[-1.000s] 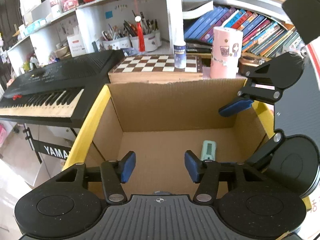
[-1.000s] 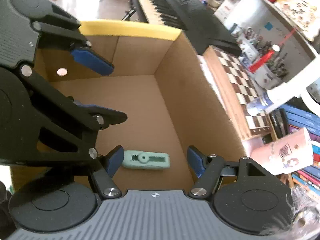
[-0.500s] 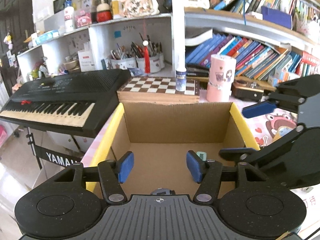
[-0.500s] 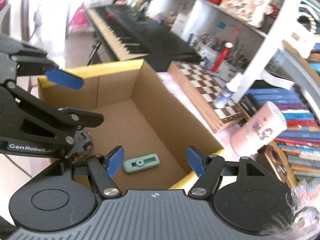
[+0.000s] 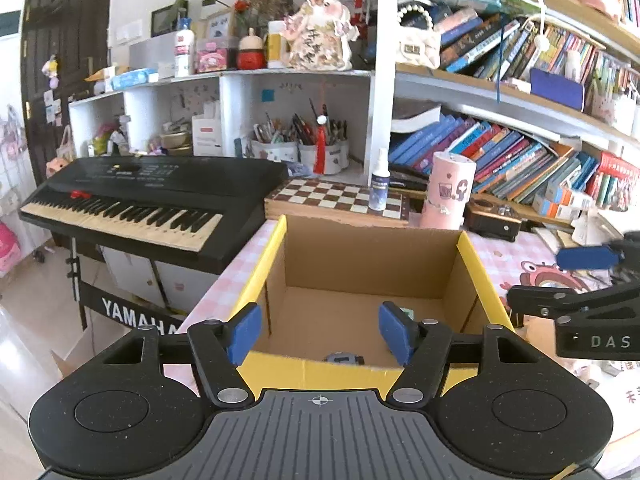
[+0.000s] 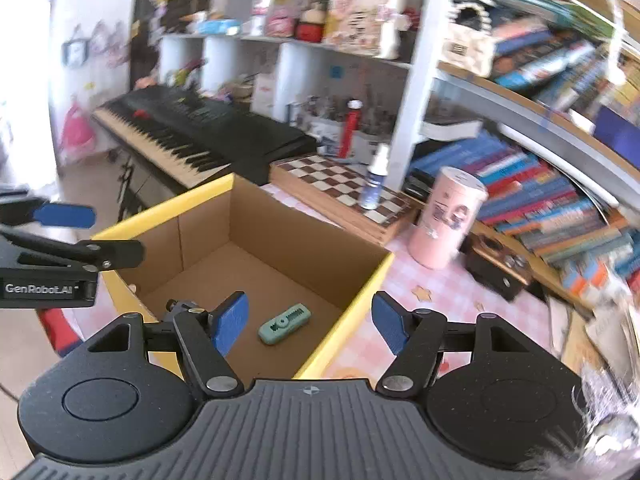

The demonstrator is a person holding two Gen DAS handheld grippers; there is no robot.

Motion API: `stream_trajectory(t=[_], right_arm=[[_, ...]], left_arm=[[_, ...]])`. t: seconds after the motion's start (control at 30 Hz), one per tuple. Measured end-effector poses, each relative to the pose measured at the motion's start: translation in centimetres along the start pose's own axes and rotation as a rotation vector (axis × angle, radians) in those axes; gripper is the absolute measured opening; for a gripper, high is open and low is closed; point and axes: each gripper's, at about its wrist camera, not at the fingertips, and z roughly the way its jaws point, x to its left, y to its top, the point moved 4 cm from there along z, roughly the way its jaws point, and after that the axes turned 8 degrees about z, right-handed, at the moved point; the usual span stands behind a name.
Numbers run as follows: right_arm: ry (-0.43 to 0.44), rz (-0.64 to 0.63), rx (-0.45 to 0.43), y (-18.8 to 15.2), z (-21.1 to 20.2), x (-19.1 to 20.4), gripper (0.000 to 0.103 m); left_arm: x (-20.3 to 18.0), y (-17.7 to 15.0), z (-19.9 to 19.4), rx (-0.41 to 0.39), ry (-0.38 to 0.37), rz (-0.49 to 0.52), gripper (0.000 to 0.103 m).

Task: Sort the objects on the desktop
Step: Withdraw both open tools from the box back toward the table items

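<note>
Left gripper (image 5: 320, 334) with blue-padded fingers (image 5: 244, 334) spread wide and holding nothing, hovering over the near yellow rim of an open cardboard box (image 5: 372, 256) that stands on a bench (image 5: 516, 256) covered in pink checked cloth. Right gripper (image 6: 310, 322), likewise wide open and empty, poised above the box's right-hand corner; its fingers (image 6: 230, 318) frame the box interior. On the box floor lies a mint-green utility knife (image 6: 284, 323), flat and apart from the walls; in the left wrist view only a sliver of it shows, just beside the right finger pad. A small dark grey object (image 5: 344, 358) sits against the near wall of the box, too hidden to identify with confidence. Each gripper appears in the other's view: the body seen from the right wrist reads "GenRobot.AI" (image 6: 44, 288), and that seen from the left wrist reads "DAS" (image 5: 610, 342), cut off by the frame edge. Behind the box: a wooden chessboard (image 5: 336, 200) carrying a small spray bottle (image 5: 380, 186), and beside it an upright pink cylindrical canister (image 5: 448, 190) with printed cartoon stickers. To the left, a black keyboard (image 5: 152, 196) on a stand whose panel reads "YAMAHA" (image 5: 136, 314), partly covered. Shelves behind hold pen pots (image 5: 300, 150) and leaning books (image 5: 512, 156); their spine lettering is illegible.
</note>
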Motion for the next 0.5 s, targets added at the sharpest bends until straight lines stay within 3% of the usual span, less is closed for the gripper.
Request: stream_trajectory(t=[0.27, 0.5], right_arm=[[-0.106, 0.177, -0.051, -2.9, -3.8, 0.4, 0.066], [-0.184, 0.266, -0.073, -6.6, -7.2, 2.3, 0.066]], left_arm=[[1.2, -2.0, -3.6, -0.04, 0.012, -0.035, 0.067], [1.6, -4.7, -6.8, -0.029, 0.017, -0.042, 0.071]])
